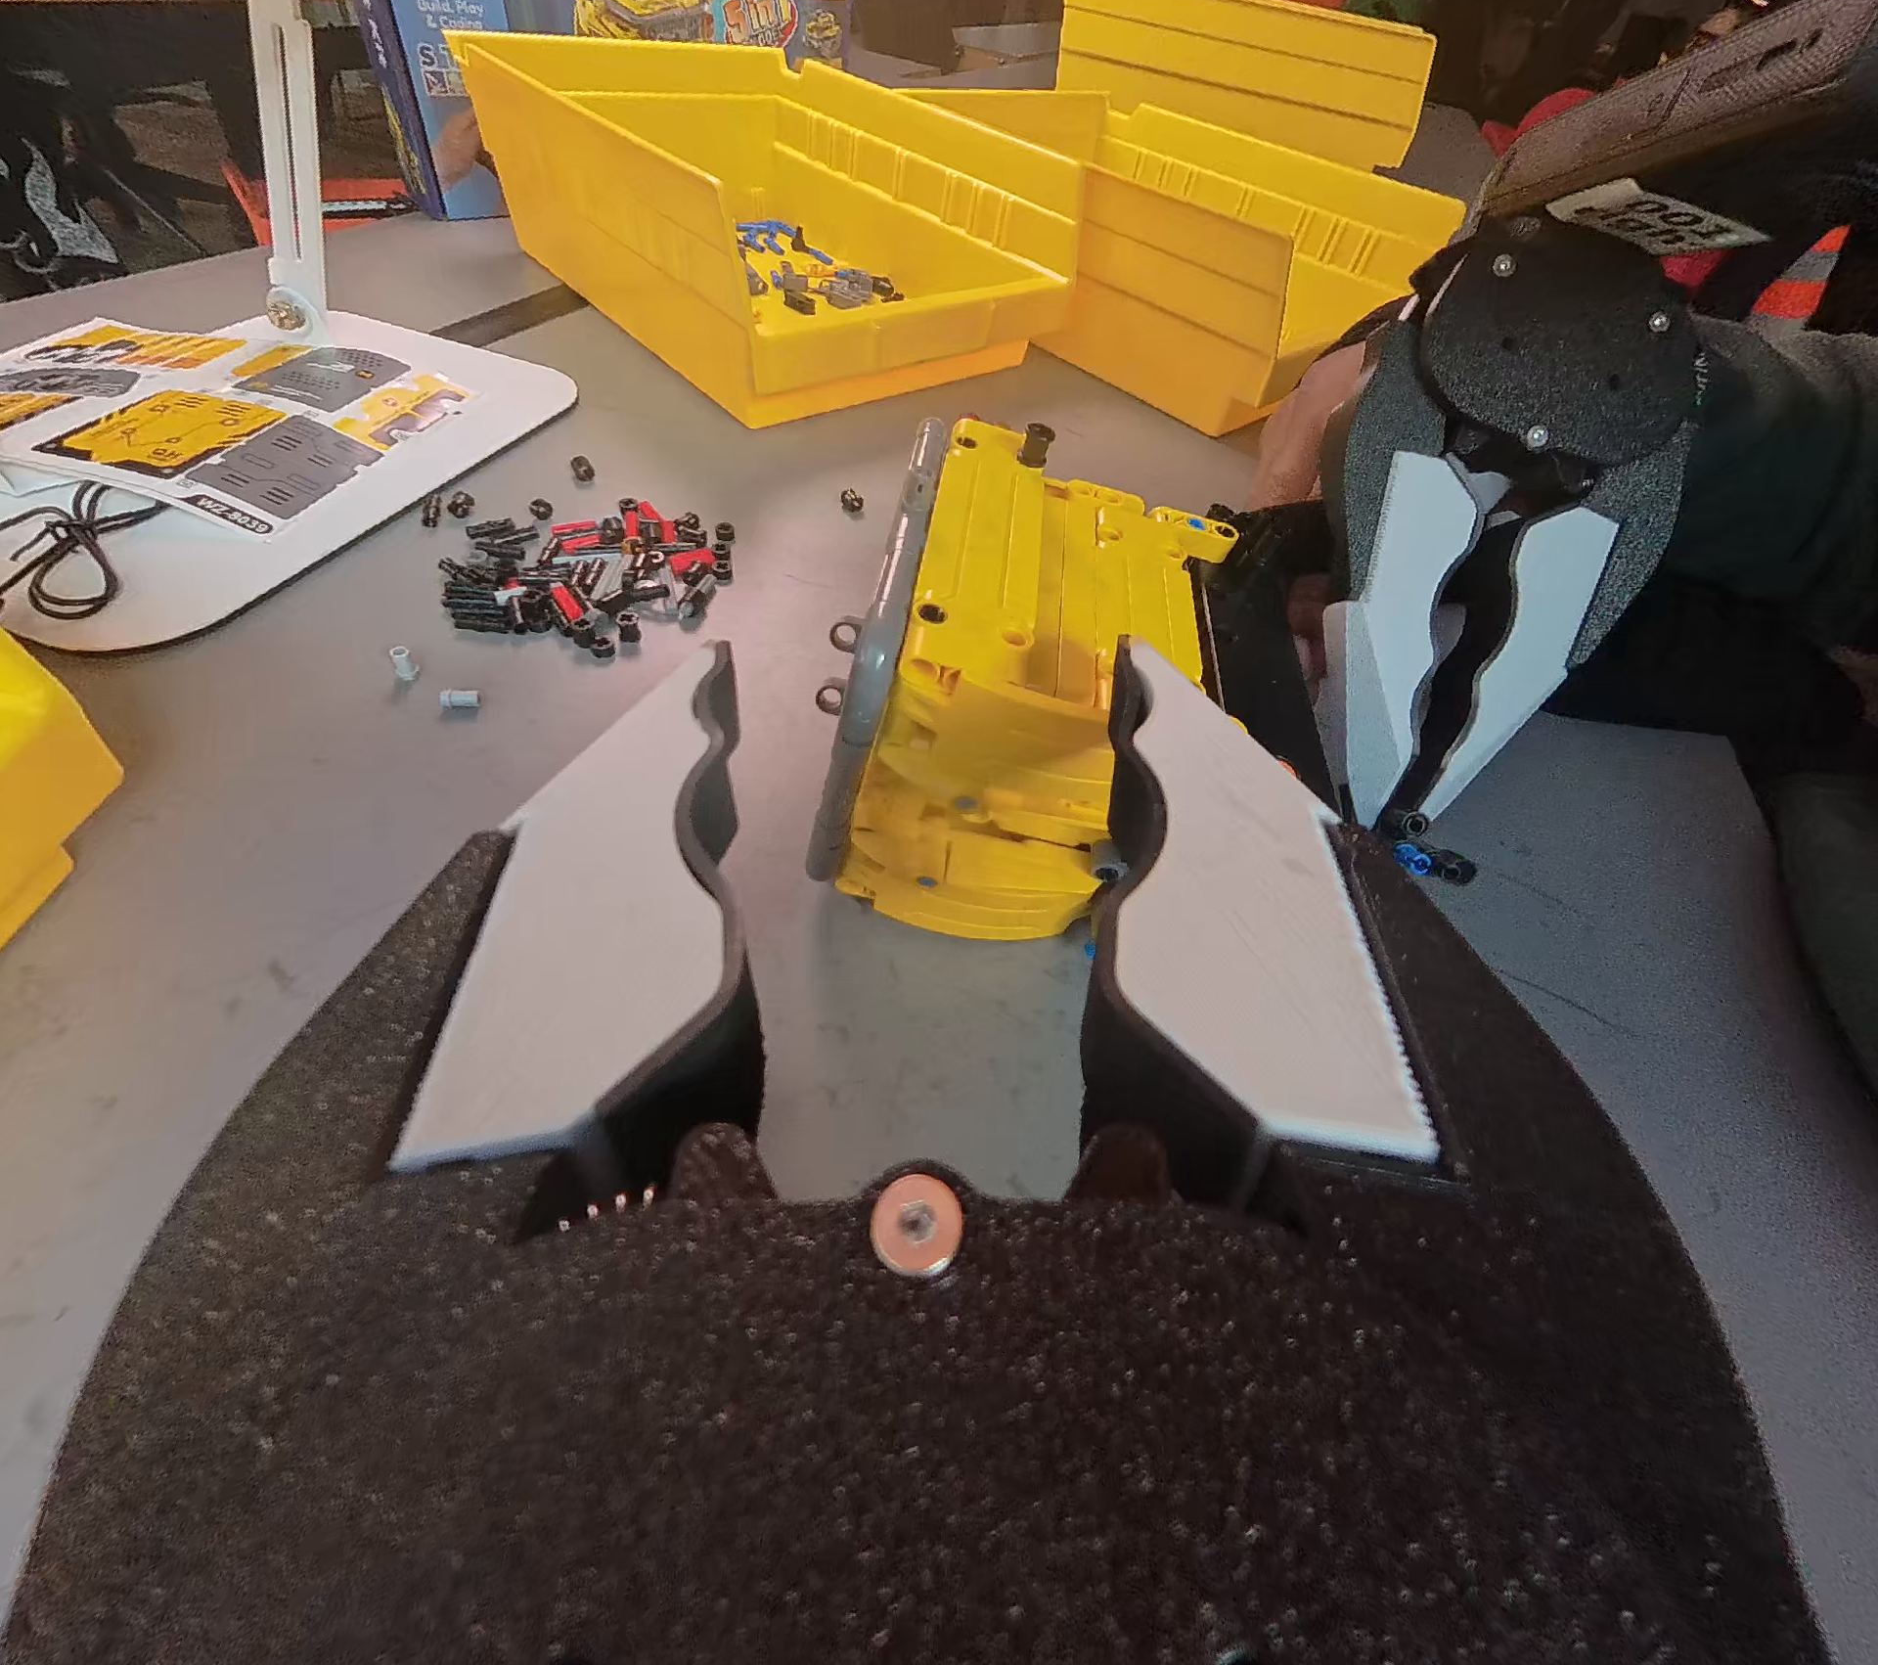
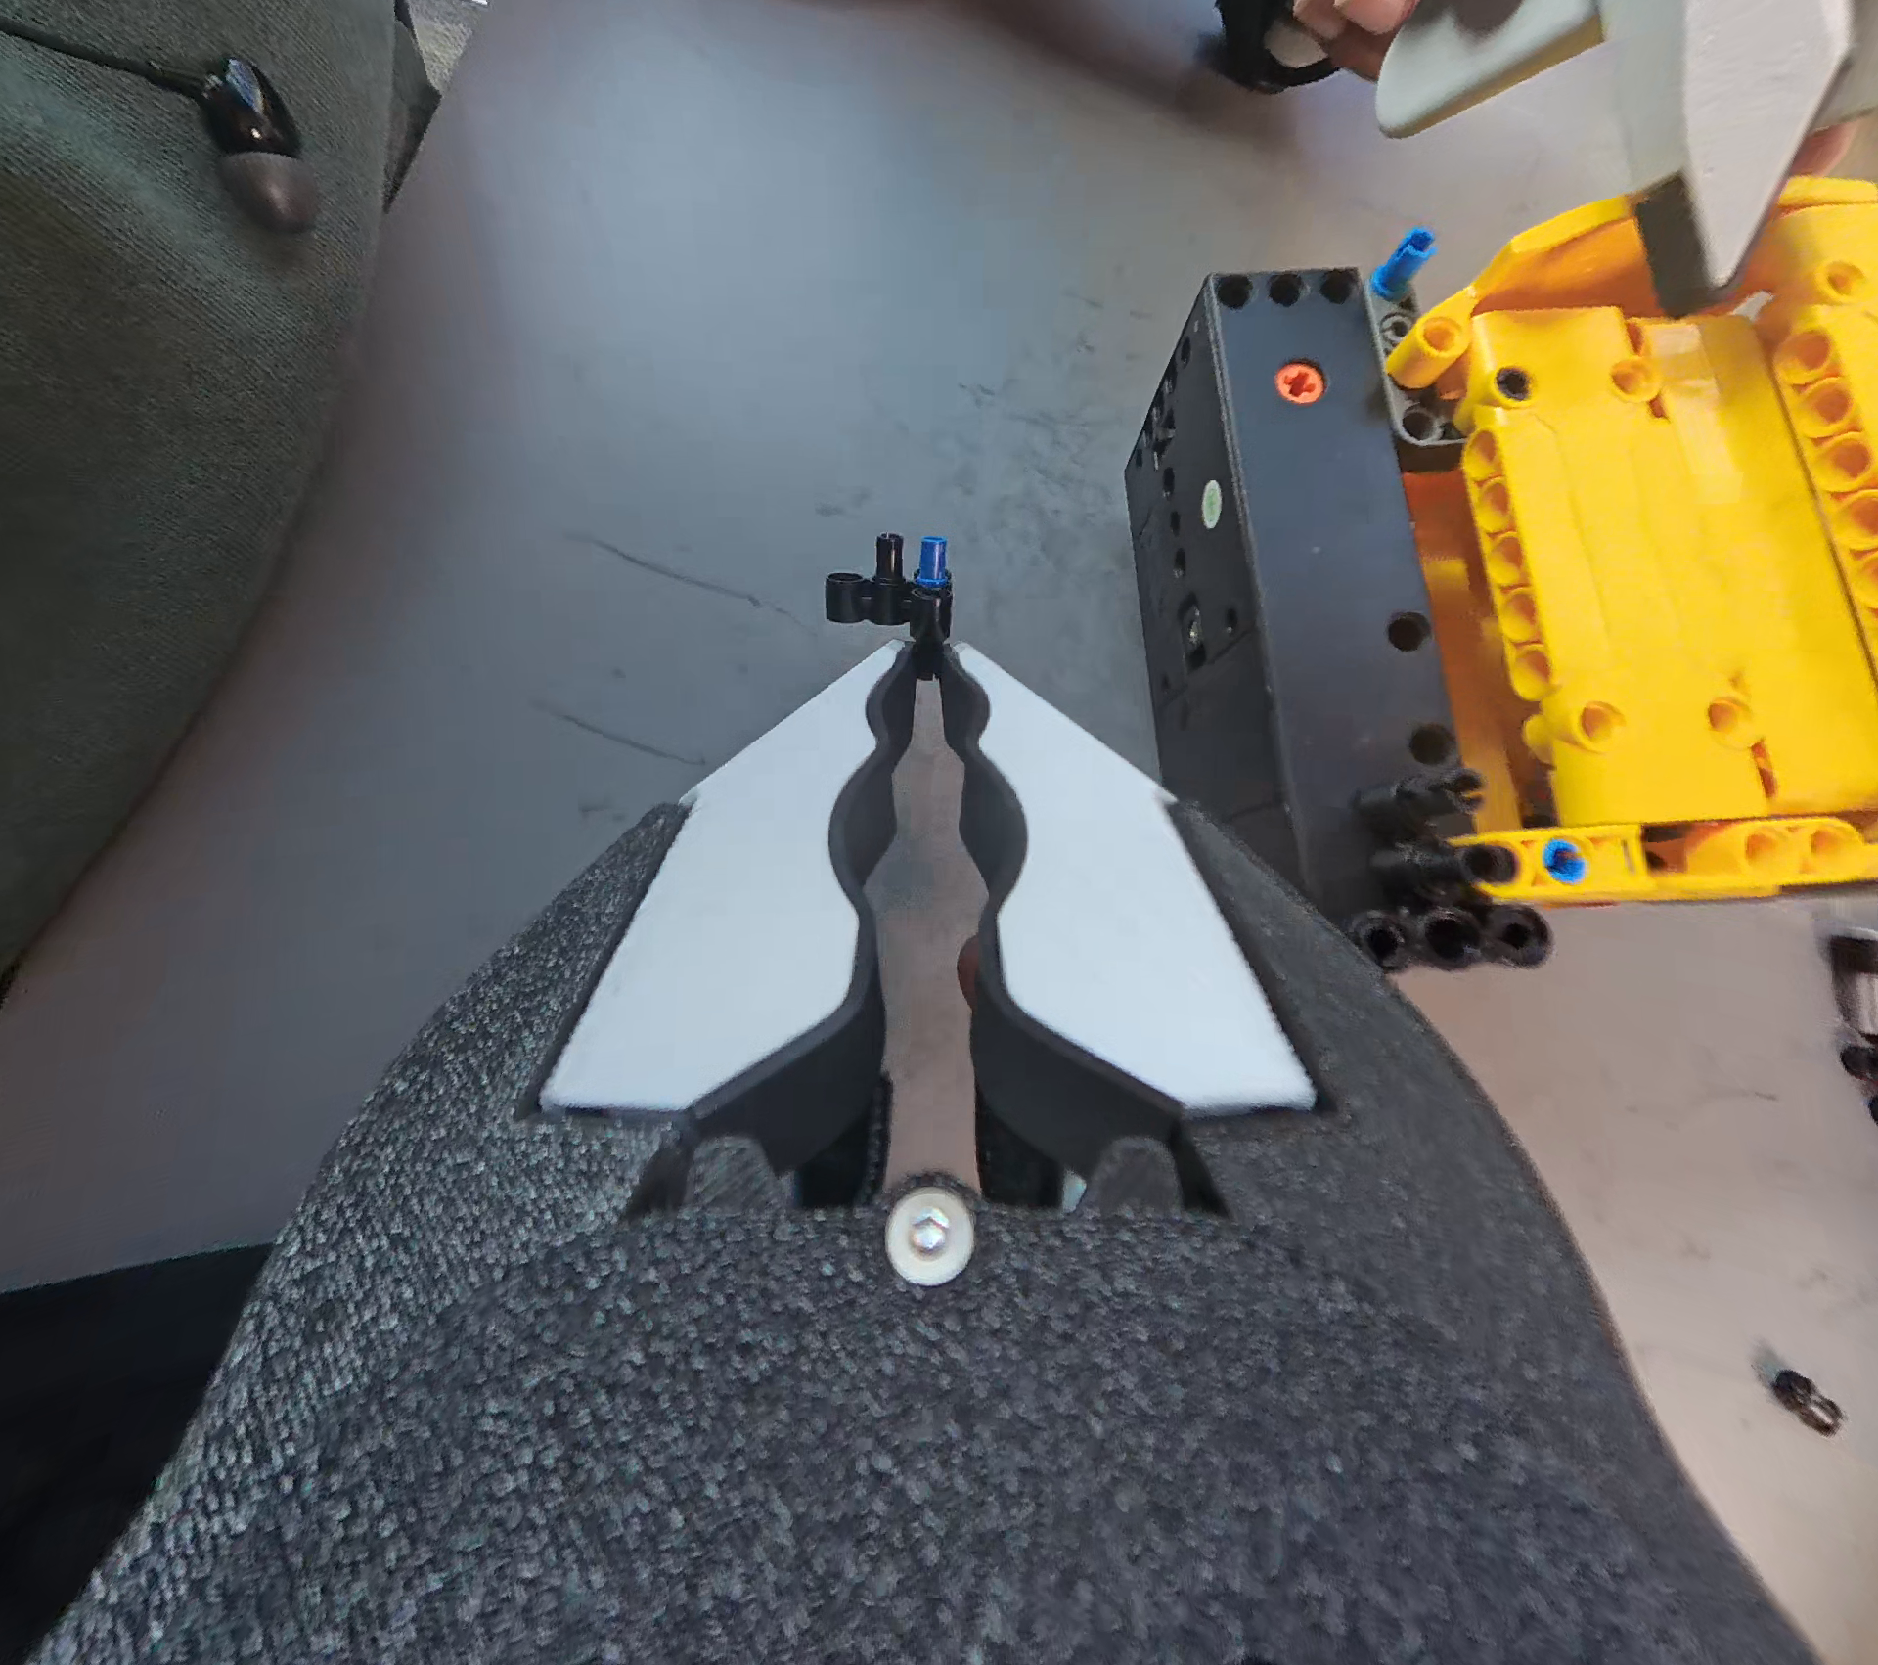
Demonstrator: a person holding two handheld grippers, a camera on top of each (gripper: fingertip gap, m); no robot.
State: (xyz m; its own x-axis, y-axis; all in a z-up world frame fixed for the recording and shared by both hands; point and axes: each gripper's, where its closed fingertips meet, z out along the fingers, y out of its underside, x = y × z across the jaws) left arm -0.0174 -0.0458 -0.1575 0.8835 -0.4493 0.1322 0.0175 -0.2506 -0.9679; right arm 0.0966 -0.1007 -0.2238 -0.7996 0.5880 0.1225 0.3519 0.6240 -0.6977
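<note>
Yellow model between spread left gripper fingers; right gripper pinches black connector.

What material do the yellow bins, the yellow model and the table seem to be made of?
Yellow bins: apparently moulded plastic, semi-glossy, with ribbed walls. Yellow model: hard plastic building pieces, smooth and shiny, with round pin holes. Table: unclear, perhaps laminate; matt grey, with scuffs and scratches.

Two wrist cameras, close above the grey surface.
Left view looks forward toward 12 o'clock; right view looks steeply down. Both share the yellow block model, at 2 o'clock in the right view.
</note>
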